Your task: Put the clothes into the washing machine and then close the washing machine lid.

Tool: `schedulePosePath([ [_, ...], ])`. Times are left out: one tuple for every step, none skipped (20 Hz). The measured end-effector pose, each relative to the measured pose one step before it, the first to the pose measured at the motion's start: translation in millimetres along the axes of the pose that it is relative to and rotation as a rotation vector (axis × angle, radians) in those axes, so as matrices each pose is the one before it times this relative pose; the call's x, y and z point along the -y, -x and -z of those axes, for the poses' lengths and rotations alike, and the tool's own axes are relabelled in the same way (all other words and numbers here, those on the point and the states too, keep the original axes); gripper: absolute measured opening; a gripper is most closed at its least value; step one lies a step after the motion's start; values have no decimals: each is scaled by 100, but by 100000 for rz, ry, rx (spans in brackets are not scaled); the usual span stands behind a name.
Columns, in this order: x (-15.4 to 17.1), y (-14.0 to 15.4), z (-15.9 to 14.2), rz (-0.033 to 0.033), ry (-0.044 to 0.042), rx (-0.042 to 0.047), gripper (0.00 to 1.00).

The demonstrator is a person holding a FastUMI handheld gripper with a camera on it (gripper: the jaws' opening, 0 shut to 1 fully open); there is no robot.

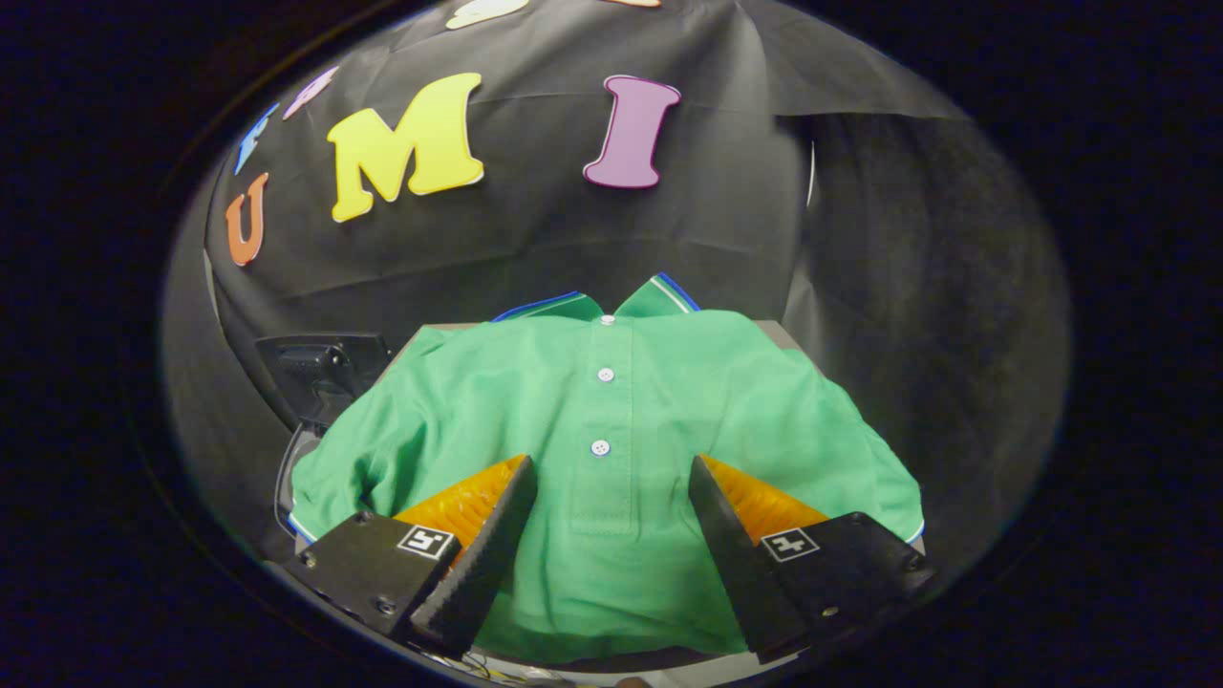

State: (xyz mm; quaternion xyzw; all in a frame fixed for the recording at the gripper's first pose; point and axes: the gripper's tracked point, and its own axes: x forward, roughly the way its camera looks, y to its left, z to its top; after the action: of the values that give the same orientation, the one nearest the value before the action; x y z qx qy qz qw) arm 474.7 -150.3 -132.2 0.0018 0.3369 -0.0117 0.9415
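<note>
We hold the gripper (610, 478) over a green shirt (611, 420), its two fingers spread wide apart with nothing pinched between them. The left finger (482, 554) sits at about seven o'clock from the shirt's lowest button and the right finger (731, 564) at about five o'clock, and the shirt's placket (604, 449) runs straight down the gap between them. We cannot tell whether the fingertips touch the cloth or hang just above it.

The shirt lies flat, front up, spread over a table (783, 334) whose pale edge shows just past the shoulder at two o'clock. Its collar (611, 301), trimmed in blue and white, points away from us at twelve o'clock, and three white buttons run down from it toward the fingers. One sleeve (330, 478) drapes off at eight o'clock, the other (879, 478) at four o'clock.

Beyond the left sleeve, at ten o'clock from the fingers, we see a dark boxy thing (320, 373) with a pale curved rim below it; we cannot tell what it is. Black cloth (535, 229) hangs behind everything.
</note>
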Motion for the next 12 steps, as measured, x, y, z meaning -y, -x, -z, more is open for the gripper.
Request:
schedulePosePath([
  [-102, 407, -355, -537, 71, -1905, 100],
  [-445, -270, 301, -2218, 837, -2743, 99],
  [183, -223, -279, 1405, 184, 1093, 76],
  [-79, 130, -494, 1087, -79, 1816, 53],
  [-207, -54, 125, 1258, 865, -995, 29],
  [-53, -40, -125, 1256, 1064, -1281, 6],
  [117, -52, 8, 798, -339, -502, 6],
  [19, 52, -176, 800, -2697, -624, 5],
  [-120, 238, -179, 332, -2222, 175, 5],
  [-115, 493, -828, 561, -2031, 2908, 5],
  [-223, 502, -977, 340, -1768, 3441, 5],
  [-164, 649, -763, 806, -2467, 1970, 5],
])
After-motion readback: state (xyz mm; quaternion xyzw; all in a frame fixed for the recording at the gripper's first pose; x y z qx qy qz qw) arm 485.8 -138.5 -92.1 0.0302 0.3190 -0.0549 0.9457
